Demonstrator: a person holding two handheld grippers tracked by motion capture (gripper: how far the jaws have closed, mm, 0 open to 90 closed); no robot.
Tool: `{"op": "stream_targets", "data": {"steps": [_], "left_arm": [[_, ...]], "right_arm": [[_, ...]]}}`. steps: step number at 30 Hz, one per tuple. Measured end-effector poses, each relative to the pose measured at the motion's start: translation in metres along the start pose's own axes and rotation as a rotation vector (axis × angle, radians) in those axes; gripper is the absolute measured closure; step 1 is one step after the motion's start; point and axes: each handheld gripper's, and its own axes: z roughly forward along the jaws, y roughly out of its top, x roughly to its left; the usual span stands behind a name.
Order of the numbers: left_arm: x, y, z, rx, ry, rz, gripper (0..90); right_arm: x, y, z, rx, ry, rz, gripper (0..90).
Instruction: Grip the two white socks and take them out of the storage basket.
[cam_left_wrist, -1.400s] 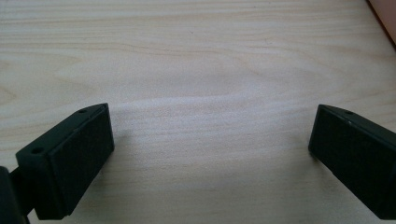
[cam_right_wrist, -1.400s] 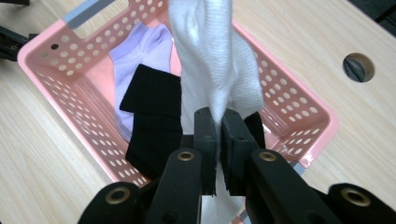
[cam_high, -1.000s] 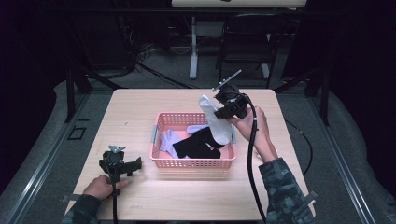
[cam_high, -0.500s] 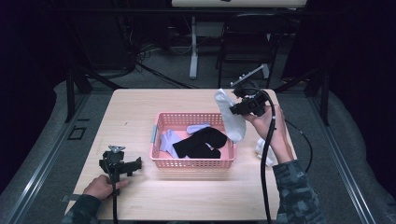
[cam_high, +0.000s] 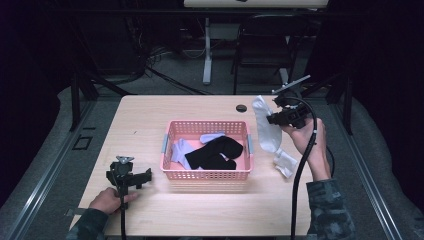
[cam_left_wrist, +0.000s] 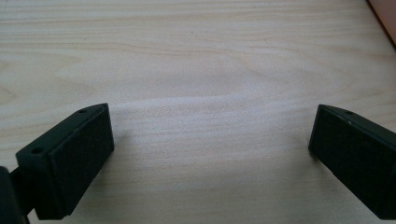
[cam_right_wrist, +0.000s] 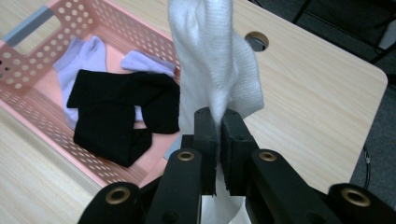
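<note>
Left gripper (cam_high: 131, 176): I rest it on the table (cam_high: 150, 115) at 9 o'clock of the basket (cam_high: 206, 174), jaws wide apart, nothing between them.
Basket: a black sock (cam_high: 215, 152) and pale lilac socks (cam_high: 181, 150) lie inside, left to take out, I judge.
Right gripper (cam_high: 272, 119): I hold it at 3 o'clock of the basket, jaws clamped on a white sock (cam_right_wrist: 212, 60) hanging above the table.
Another white sock (cam_high: 285, 161): lying on the table at 6 o'clock of my right gripper.
Progress: one out, one being carried, several left.
</note>
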Motion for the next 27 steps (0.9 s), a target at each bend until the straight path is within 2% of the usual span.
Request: {"op": "stream_targets", "data": {"steps": [12, 17, 23, 27], "left_arm": [[0.000, 0.000, 0.000, 0.000, 0.000, 0.000, 0.0], [0.000, 0.000, 0.000, 0.000, 0.000, 0.000, 0.0], [0.000, 0.000, 0.000, 0.000, 0.000, 0.000, 0.0], [0.000, 0.000, 0.000, 0.000, 0.000, 0.000, 0.0]], "right_arm": [[-0.033, -0.032, -0.001, 0.030, -0.040, 0.082, 85.8], [-0.046, -0.048, 0.008, 0.049, -0.040, 0.126, 85.8], [-0.064, -0.073, 0.032, 0.071, 0.022, 0.212, 85.8], [-0.069, -0.086, 0.050, 0.085, 0.053, 0.253, 85.8]]}}
